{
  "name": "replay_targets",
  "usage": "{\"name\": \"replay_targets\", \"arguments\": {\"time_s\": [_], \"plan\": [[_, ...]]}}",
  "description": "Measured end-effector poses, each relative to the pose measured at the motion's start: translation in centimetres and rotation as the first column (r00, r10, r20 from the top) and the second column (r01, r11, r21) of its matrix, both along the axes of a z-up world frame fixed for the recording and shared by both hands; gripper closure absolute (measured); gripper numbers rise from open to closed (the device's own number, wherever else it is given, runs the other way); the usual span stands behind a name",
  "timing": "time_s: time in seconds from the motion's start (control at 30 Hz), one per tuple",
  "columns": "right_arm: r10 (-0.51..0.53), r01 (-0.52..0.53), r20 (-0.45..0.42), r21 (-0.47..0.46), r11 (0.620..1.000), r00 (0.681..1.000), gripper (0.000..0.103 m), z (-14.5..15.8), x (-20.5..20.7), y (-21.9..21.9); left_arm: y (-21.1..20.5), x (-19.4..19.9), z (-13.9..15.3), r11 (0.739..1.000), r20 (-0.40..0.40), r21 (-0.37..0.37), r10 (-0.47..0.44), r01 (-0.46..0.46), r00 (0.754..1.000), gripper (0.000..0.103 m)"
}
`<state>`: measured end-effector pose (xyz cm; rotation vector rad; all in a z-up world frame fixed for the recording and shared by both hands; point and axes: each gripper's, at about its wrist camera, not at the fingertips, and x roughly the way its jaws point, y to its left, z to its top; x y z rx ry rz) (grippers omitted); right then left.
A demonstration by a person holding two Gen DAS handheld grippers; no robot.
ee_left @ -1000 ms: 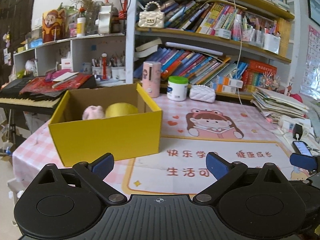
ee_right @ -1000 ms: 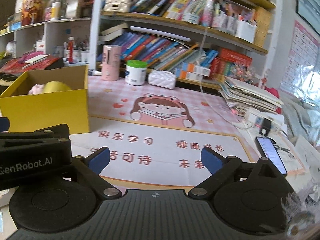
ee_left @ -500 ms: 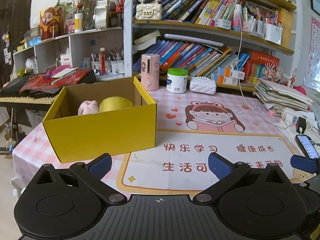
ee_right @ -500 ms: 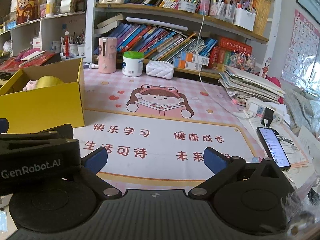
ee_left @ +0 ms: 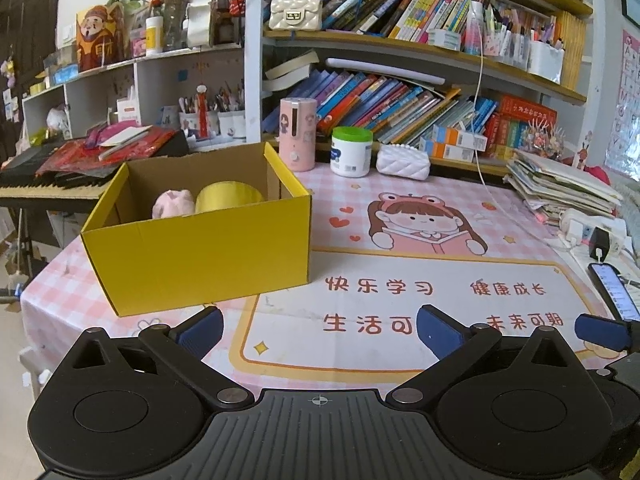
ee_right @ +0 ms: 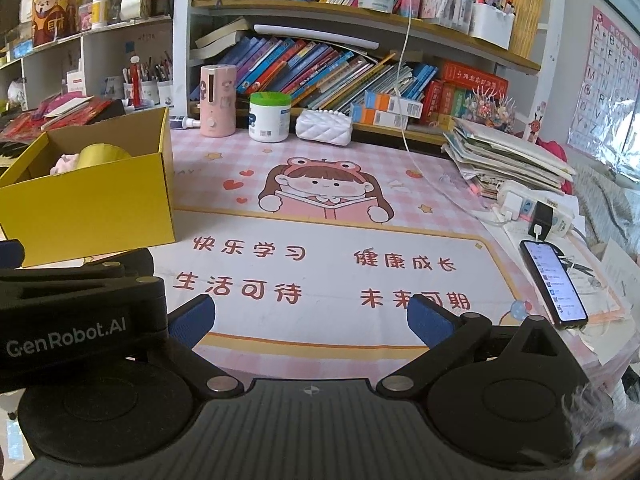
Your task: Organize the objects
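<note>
Left gripper (ee_left: 318,326): jaws spread wide, nothing between the blue pads, held over the near edge of the table (ee_left: 400,344). Right gripper (ee_right: 308,314): also spread wide and empty, over the same near edge, just beside the left one; the left tool's black body shows at the left margin of the right wrist view.

Yellow box (ee_left: 200,256): open-topped, upright, toward the table's near-left corner. Inside it, against the far wall, a pink soft toy (ee_left: 174,205) touching a yellow roll (ee_left: 228,197) on its right.

Far edge of the table, left to right: pink cylinder (ee_left: 298,134) upright, white jar with green lid (ee_left: 351,152) upright, white quilted pouch (ee_left: 403,162) lying flat, near one another.

Right edge: stack of papers and booklets (ee_right: 508,156) toward the far corner; a phone (ee_right: 554,284) lies screen-up nearer in, with a power strip (ee_right: 532,208) between them.

Cartoon mat (ee_right: 320,240) covers the table's middle.
</note>
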<state>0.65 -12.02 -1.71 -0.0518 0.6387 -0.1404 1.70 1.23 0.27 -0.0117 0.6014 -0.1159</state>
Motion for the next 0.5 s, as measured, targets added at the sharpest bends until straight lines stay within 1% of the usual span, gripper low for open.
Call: {"name": "replay_targets", "arguments": {"time_s": [0.5], "plan": [[0.0, 0.0, -0.006, -0.002, 1.0, 1.0, 0.0, -0.23, -0.17, 0.38, 0.41, 0.06, -0.27, 1.0, -0.011, -0.003, 0.006, -0.006, 1.0, 0.0]]}}
